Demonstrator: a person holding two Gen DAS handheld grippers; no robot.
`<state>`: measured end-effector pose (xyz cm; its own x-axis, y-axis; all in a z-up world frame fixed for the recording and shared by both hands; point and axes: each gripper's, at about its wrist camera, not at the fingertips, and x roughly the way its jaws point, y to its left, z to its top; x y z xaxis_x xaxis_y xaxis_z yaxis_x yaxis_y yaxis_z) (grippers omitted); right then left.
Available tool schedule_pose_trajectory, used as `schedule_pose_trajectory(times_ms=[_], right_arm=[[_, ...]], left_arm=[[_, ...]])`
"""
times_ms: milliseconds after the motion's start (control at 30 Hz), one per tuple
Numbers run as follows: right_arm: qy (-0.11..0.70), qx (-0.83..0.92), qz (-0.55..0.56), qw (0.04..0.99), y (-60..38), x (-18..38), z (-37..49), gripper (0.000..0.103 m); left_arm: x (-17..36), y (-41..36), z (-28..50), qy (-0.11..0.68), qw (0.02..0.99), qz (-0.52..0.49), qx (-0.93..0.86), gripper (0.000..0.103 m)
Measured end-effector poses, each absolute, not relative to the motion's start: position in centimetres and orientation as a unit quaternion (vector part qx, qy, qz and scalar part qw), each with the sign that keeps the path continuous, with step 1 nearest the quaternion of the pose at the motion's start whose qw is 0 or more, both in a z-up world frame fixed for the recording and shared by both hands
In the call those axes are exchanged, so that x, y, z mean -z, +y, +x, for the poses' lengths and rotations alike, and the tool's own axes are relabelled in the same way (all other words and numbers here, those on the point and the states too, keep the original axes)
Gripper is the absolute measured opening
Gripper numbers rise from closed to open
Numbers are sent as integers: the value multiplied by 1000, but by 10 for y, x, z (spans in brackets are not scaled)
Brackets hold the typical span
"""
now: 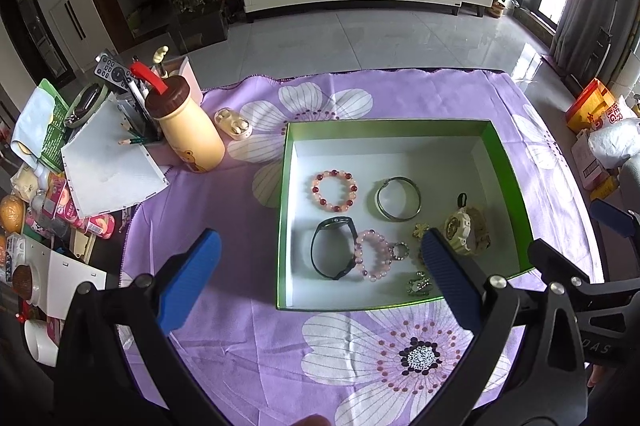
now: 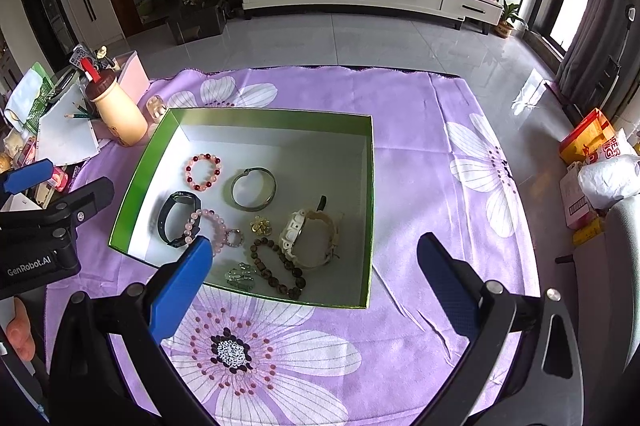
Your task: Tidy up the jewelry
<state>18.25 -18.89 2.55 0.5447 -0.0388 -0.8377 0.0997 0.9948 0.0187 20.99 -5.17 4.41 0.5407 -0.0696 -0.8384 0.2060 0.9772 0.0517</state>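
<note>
A green box (image 1: 285, 185) (image 2: 372, 185) with a white floor sits on the purple flowered cloth. Inside lie a red-and-pink bead bracelet (image 1: 334, 191) (image 2: 203, 172), a silver bangle (image 1: 398, 199) (image 2: 253, 189), a black band (image 1: 334, 248) (image 2: 179, 219), a pink bead bracelet (image 1: 374, 254) (image 2: 212, 226), a cream watch (image 1: 466, 232) (image 2: 312, 240), a dark bead bracelet (image 2: 278, 268), a small ring (image 1: 400, 250) (image 2: 234, 238) and small sparkly pieces (image 1: 419, 285) (image 2: 240, 278). My left gripper (image 1: 320, 250) is open and empty above the box's near edge. My right gripper (image 2: 316, 254) is open and empty above the box's near right part.
A cream bottle with a brown cap (image 1: 188, 129) (image 2: 118, 113), an earbud case (image 1: 233, 122), a pencil holder (image 1: 138, 129), papers and snack packs crowd the left. Bags and boxes (image 2: 592, 161) stand on the right. The cloth's far edge (image 1: 360, 73) meets the tiled floor.
</note>
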Motion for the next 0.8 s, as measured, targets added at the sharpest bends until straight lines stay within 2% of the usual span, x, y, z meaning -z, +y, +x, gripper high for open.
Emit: schedule_pose_trajectory(times_ms=[800], right_arm=[[479,40,29,876,-186,-18,185,102]], left_arm=[[-35,-46,216,488,868,55,75,101]])
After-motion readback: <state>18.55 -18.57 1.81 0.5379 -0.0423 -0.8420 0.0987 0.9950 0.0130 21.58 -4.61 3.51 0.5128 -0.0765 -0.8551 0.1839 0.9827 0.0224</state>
